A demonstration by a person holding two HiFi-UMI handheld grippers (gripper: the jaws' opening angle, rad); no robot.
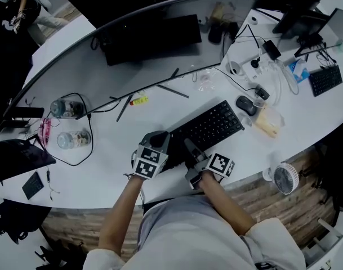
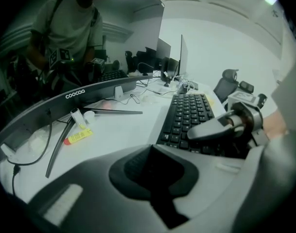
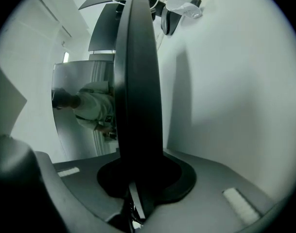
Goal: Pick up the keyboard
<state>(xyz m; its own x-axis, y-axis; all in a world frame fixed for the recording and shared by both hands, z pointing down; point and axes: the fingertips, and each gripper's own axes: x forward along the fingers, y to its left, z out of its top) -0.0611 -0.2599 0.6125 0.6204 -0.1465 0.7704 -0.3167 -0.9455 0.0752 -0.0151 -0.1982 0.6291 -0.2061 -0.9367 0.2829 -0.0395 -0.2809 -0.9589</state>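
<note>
The black keyboard lies slantwise near the white desk's front edge. My right gripper is shut on its near long edge. In the right gripper view the keyboard stands edge-on between the jaws of the right gripper, its far end clear of the desk. My left gripper is at the keyboard's left end. In the left gripper view the jaws of the left gripper meet with nothing visible between them. The keyboard runs away just past their tips. I cannot tell whether they touch it. A right gripper finger rests on the keys.
A curved monitor stands behind the keyboard, with pens and a yellow glue stick in front of it. A mouse and a plastic bag lie to the right. Two jars stand left. A small fan sits at the desk's edge.
</note>
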